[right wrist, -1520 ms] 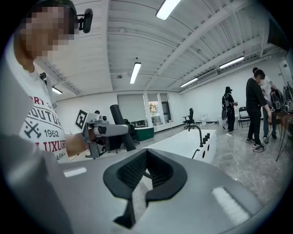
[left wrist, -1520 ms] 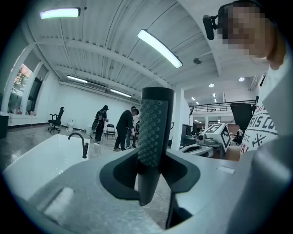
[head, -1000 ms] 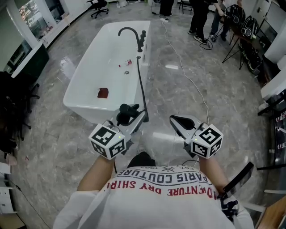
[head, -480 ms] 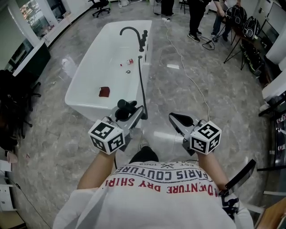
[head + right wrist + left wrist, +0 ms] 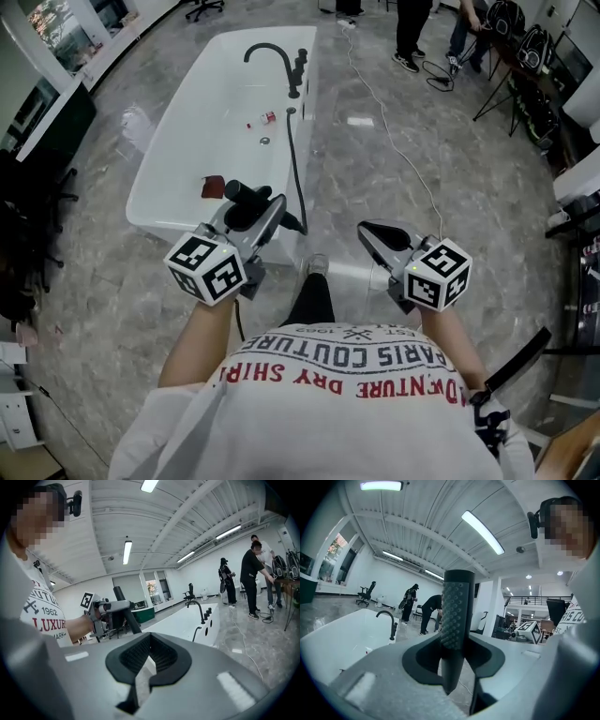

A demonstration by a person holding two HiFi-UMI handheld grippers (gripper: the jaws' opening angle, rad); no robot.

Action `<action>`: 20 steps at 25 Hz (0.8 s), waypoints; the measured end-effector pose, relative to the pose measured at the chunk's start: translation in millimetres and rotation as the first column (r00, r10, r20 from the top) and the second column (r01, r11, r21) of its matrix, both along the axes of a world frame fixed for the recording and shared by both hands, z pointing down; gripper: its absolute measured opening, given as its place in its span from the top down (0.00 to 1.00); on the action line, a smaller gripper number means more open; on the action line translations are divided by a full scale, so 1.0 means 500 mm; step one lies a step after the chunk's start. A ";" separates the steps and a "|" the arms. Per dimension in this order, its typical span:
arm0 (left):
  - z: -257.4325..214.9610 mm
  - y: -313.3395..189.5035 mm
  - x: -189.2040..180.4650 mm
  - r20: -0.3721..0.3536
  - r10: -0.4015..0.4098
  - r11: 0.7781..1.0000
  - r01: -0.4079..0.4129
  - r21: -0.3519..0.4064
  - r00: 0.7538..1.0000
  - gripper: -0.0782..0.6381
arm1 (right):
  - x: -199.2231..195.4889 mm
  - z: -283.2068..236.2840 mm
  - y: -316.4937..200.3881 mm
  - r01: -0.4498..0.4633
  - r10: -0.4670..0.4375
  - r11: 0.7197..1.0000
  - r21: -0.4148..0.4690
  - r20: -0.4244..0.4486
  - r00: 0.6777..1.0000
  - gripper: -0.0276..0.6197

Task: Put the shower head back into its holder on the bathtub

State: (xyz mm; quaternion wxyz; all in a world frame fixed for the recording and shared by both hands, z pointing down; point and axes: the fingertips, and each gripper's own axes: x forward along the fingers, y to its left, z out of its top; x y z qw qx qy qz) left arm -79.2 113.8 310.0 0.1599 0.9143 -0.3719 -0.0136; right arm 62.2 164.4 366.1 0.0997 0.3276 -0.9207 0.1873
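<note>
My left gripper (image 5: 255,212) is shut on the black shower head (image 5: 240,198), just above the near end of the white bathtub (image 5: 159,183). In the left gripper view the head's dimpled handle (image 5: 457,613) stands upright between the jaws of that gripper (image 5: 457,654). Its black hose (image 5: 295,169) runs along the tub's right rim up to the black faucet (image 5: 274,59) with its knobs at the far end. My right gripper (image 5: 372,232) is shut and empty over the floor, right of the tub; its closed jaws (image 5: 144,668) point toward the tub (image 5: 187,620) and faucet (image 5: 198,607).
A red object (image 5: 212,186) and a small bottle (image 5: 262,119) lie inside the tub. A white cable (image 5: 394,159) snakes over the marble floor to the right. People (image 5: 412,28) stand at the far end among stands and bags. Dark chairs (image 5: 28,234) crowd the left side.
The left gripper with the shower head has moved left and farther out, over the tub's near end. The right gripper has moved forward a little. The tub appears nearer.
</note>
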 end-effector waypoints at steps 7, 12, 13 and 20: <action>0.040 -0.238 -0.023 0.002 -0.019 0.999 0.019 -0.046 1.000 0.72 | 0.019 0.055 -0.212 -0.049 0.049 0.996 -0.081 -0.002 0.999 0.95; 0.052 -0.410 -0.046 -0.014 -0.024 0.996 0.023 -0.081 1.000 0.72 | -0.004 0.093 -0.374 -0.026 0.023 0.988 -0.152 -0.027 0.999 0.95; 0.047 -0.442 -0.054 -0.021 -0.027 0.997 0.025 -0.076 0.999 0.72 | -0.009 0.097 -0.408 -0.023 0.018 0.987 -0.158 -0.029 0.999 0.95; 0.024 -0.623 -0.111 -0.041 -0.074 0.996 0.071 -0.061 0.996 0.72 | -0.043 0.168 -0.570 0.044 -0.060 0.970 -0.237 -0.061 0.996 0.95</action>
